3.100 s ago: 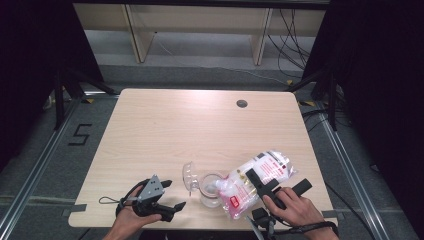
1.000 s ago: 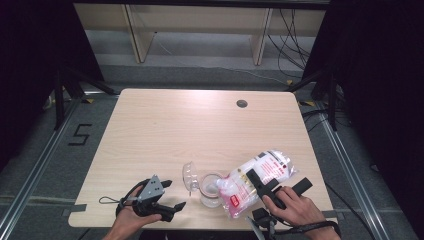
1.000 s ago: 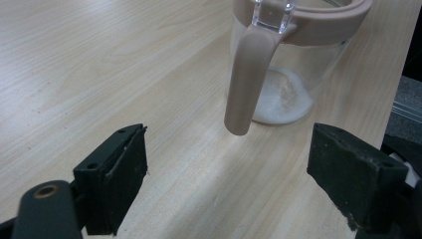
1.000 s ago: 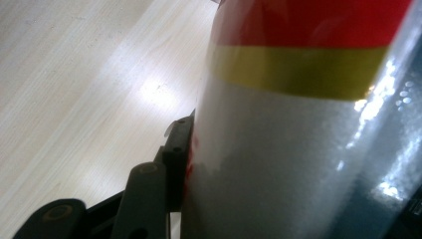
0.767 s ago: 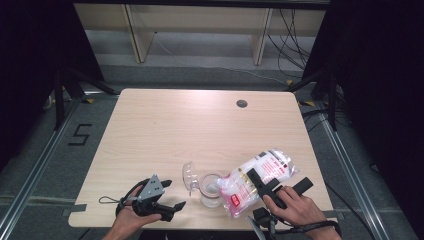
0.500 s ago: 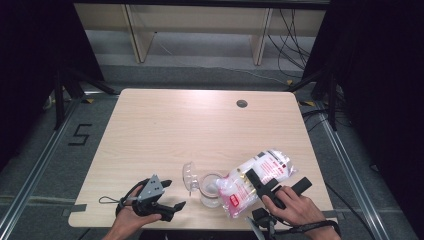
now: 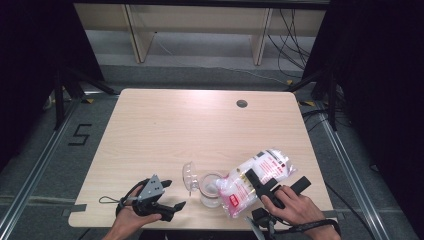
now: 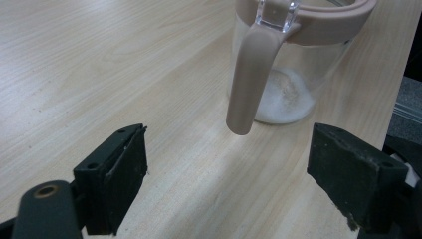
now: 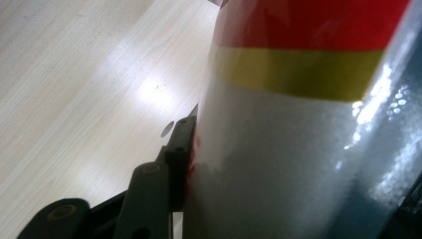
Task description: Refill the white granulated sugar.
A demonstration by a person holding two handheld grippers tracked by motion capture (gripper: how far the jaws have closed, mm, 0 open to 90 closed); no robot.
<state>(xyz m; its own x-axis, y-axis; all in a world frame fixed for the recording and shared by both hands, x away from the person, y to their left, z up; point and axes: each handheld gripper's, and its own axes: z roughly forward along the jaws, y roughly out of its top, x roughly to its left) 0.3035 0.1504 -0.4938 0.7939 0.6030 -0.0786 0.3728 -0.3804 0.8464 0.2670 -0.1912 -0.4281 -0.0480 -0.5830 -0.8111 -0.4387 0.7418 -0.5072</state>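
Bag (image 7: 255, 182): clear plastic, white granules inside, red-and-yellow label, tilted over the jar.
Jar (image 7: 210, 189): clear glass, pinkish rim, some white granules.
Right tongs (image 7: 261, 186): pinching the bag.
Left tongs (image 7: 172, 195): spread, empty.

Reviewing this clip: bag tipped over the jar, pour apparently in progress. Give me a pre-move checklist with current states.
1. Right gripper clamped on the bag: ok; a jaw presses the film in the right gripper view.
2. Bag mouth over the jar opening: cannot tell; the high view shows them overlapping only.
3. Jar upright on the table: ok.
4. Jar lid swung clear of the opening: ok.
5. White granules in the jar, level low: ok.
6. Left gripper steadying the jar: not ok; jaws open, short of the handle.
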